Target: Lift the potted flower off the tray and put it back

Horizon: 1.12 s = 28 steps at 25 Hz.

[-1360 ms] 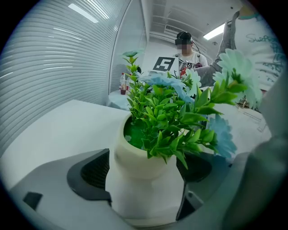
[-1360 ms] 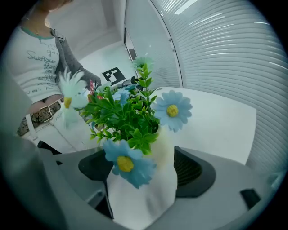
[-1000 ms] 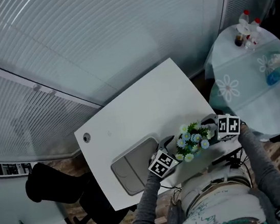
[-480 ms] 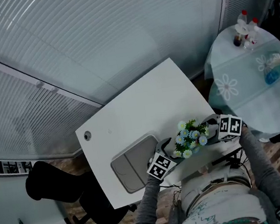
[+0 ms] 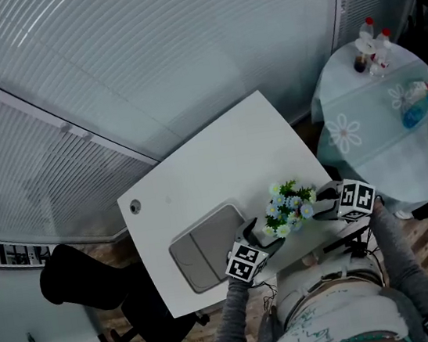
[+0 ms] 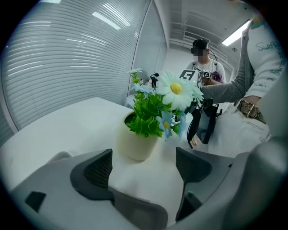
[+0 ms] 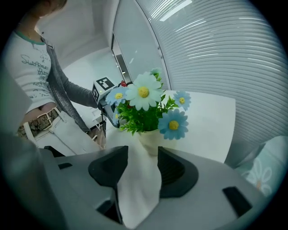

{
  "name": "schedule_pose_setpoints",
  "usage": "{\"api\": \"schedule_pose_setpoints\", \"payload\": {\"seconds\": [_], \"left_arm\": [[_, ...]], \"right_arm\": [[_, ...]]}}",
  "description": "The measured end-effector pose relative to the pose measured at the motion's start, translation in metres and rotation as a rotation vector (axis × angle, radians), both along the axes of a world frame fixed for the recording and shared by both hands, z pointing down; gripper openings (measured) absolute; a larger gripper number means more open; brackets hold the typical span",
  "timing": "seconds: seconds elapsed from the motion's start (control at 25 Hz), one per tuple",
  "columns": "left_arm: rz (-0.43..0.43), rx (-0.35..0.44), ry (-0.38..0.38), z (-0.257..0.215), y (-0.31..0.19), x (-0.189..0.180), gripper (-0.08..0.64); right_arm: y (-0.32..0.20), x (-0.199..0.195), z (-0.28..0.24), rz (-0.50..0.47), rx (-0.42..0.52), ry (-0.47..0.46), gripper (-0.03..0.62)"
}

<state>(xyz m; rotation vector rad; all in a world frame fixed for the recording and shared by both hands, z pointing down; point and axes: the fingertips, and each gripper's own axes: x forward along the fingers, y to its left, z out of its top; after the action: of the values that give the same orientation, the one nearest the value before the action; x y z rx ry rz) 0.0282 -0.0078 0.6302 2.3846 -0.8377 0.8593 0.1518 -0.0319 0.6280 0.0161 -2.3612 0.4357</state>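
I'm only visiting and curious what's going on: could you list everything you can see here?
table: one, white, centre.
tray: one, grey, on the table, near its front edge.
potted flower: one, cream pot, white and blue blooms, on the table right of the tray.
round table: one, pale cloth, far right.
bottles: at least two, red-capped, on the round table.
chair: one, black, lower left.
left gripper: one, grey, open and empty, left of the potted flower.
right gripper: one, grey, open and empty, jaws just been closing, right of it.
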Motion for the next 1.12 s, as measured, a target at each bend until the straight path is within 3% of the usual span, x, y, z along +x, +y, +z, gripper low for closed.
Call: {"api": "schedule_pose_setpoints", "payload": {"seconds": [0.4,0.84,1.12], "left_arm": [[-0.096,-0.01,0.042,-0.004,0.022,0.007,0.443],[-0.21,0.031,0.092,-0.011,0.034,0.011,0.085],[-0.207,0.016,0.126,-0.019,0.041,0.016,0.012]], "right_arm": [[0.008,-0.002,-0.018,0.02,0.062,-0.047,0.075],[0.019,-0.012,-0.037,-0.031,0.095,-0.114,0.051],[0.029,-0.021,-0.041,-0.063,0.073,-0.135,0.034]]}}
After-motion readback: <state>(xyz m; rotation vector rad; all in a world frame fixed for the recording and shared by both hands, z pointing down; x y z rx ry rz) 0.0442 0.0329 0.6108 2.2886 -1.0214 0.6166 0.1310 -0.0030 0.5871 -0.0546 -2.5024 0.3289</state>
